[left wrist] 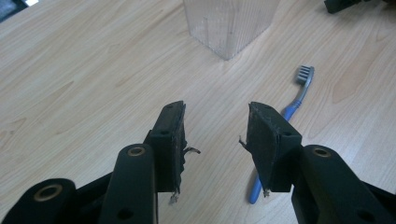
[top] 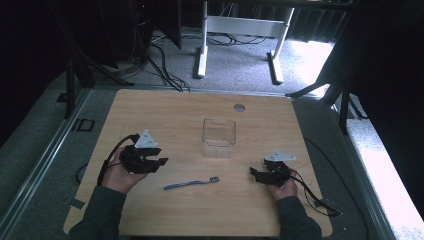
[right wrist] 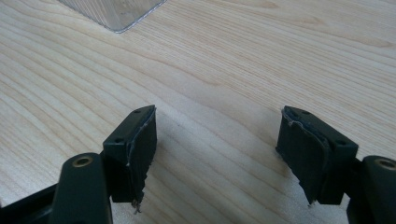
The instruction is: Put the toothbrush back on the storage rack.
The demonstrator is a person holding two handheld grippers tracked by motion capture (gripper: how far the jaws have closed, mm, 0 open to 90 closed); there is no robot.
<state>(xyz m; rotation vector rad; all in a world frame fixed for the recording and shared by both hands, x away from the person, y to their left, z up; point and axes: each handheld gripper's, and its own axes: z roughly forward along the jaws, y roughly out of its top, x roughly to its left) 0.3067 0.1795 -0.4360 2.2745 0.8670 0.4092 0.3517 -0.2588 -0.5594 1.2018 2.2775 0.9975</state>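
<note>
A blue toothbrush (top: 191, 184) with grey bristles lies flat on the wooden table (top: 165, 110), between the two hands. Behind it stands a clear plastic cup (top: 219, 138), upright and empty. My left gripper (top: 161, 156) is held at the left of the table with its jaws apart and nothing between them. In the left gripper view the toothbrush (left wrist: 295, 103) runs under the right jaw, and the clear cup (left wrist: 229, 25) is ahead. My right gripper (top: 253, 172) rests low at the right, open, with bare wood between its jaws (right wrist: 217, 140). A corner of the cup (right wrist: 112, 11) shows there.
A round cable hole (top: 239, 107) sits near the table's far edge. Cables trail from both grippers across the table. Beyond the table are a white desk frame (top: 240, 30) and floor cables. Dark stands flank both sides.
</note>
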